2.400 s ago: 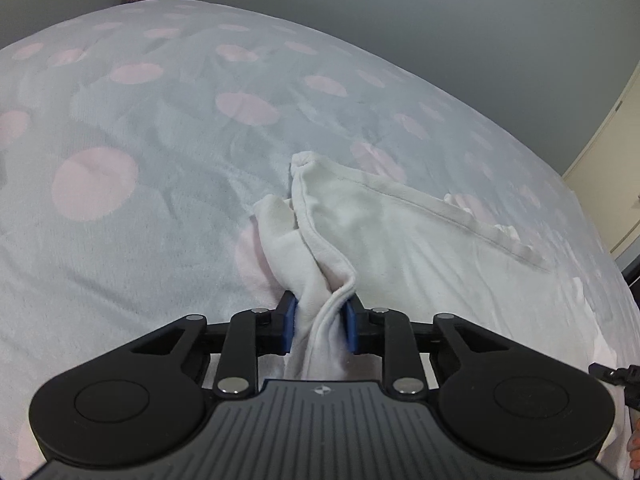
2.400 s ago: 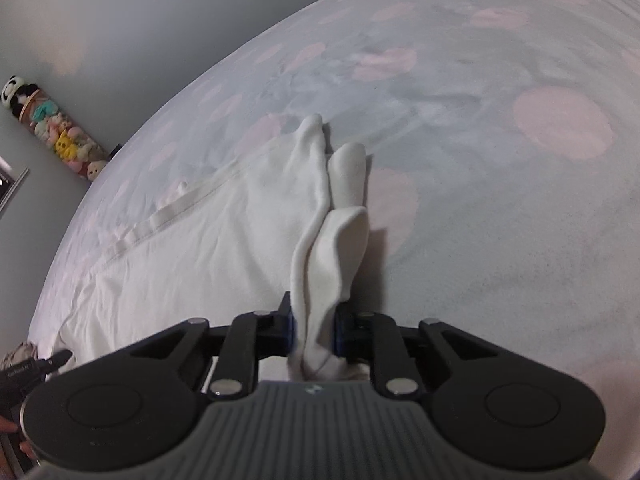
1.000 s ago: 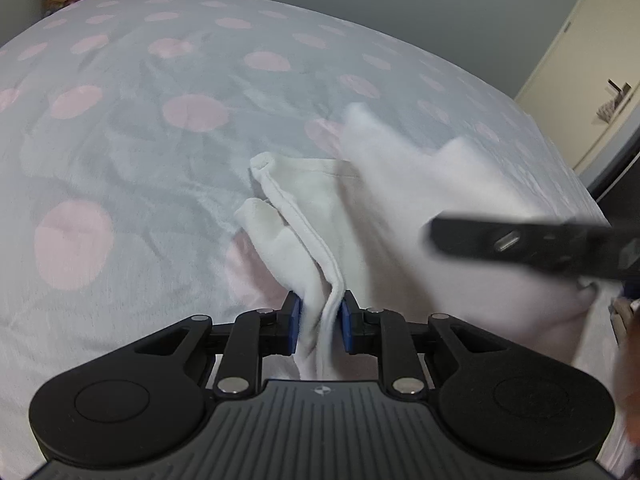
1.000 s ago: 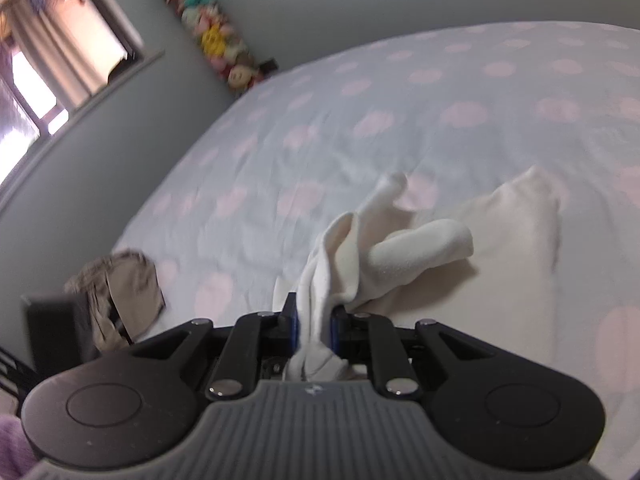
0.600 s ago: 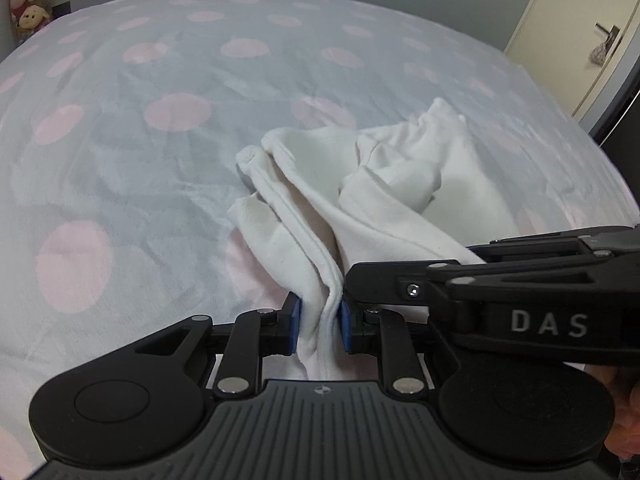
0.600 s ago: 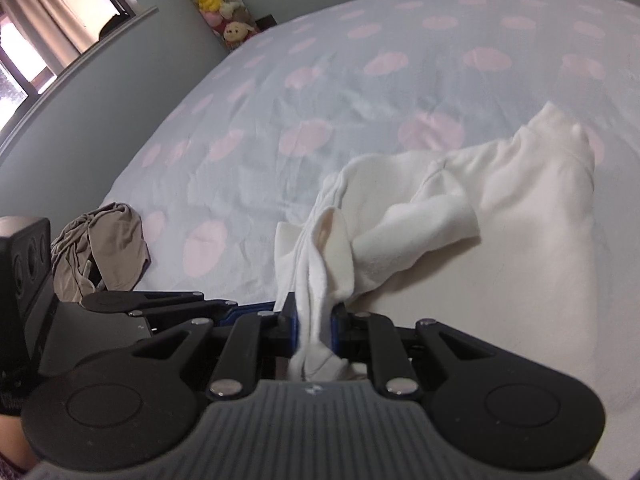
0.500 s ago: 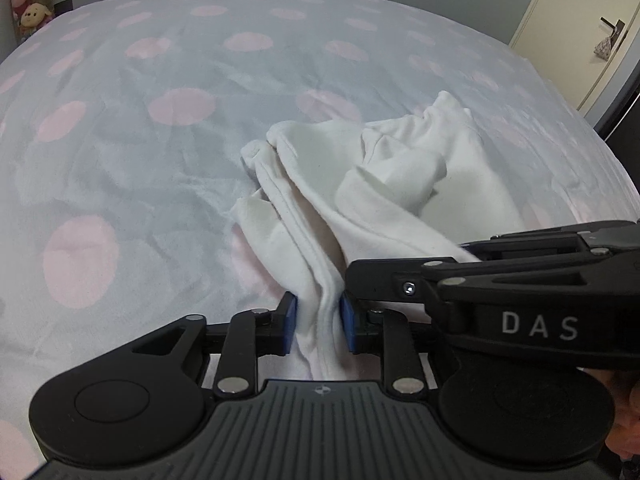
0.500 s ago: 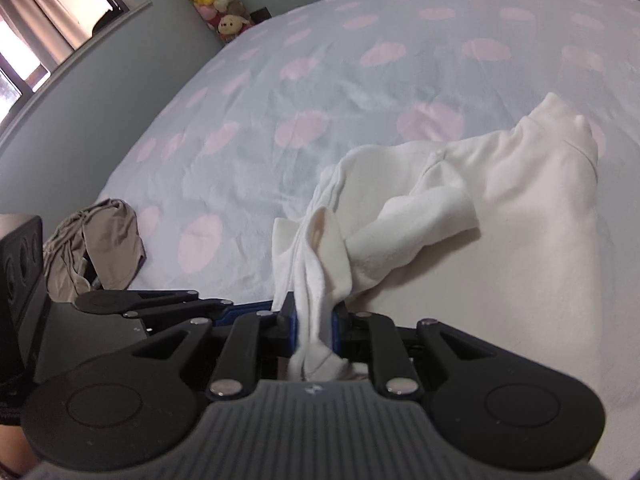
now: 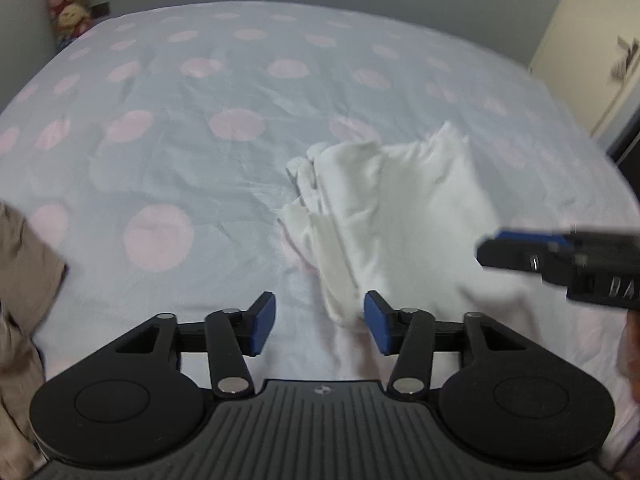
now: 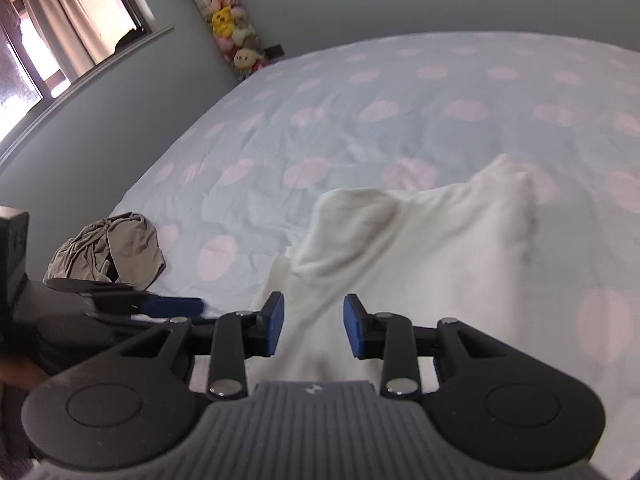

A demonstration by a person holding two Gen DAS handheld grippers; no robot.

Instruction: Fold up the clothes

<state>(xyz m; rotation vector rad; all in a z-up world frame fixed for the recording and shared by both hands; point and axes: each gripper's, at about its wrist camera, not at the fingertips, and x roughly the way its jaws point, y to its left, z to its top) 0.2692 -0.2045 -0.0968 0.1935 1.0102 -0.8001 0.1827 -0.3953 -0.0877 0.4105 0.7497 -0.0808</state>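
Observation:
A white garment [image 9: 400, 208] lies folded over itself on the spotted bed sheet [image 9: 180, 120]. My left gripper [image 9: 320, 322] hovers above its near edge, jaws opening; the blue pads [image 9: 264, 320] stand apart and grip nothing. The right gripper's finger [image 9: 560, 256] crosses the right side of the left wrist view. In the right wrist view the same garment [image 10: 420, 240] spreads ahead, and my right gripper [image 10: 314, 326] hangs over it, jaws opening, its pads clear of the cloth. The left gripper's blue tip [image 10: 172, 306] shows at the left.
A crumpled grey-brown garment [image 10: 108, 252] lies on the bed at the left, also seen at the left edge [image 9: 24, 280]. Stuffed toys [image 10: 228, 20] hang in the far corner. A window [image 10: 48, 32] and a door [image 9: 600, 60] flank the bed.
Both grippers let go of the white garment and drew back and up. The cloth dropped onto the bed, folded over itself. Half a second ago both still pinched its edge.

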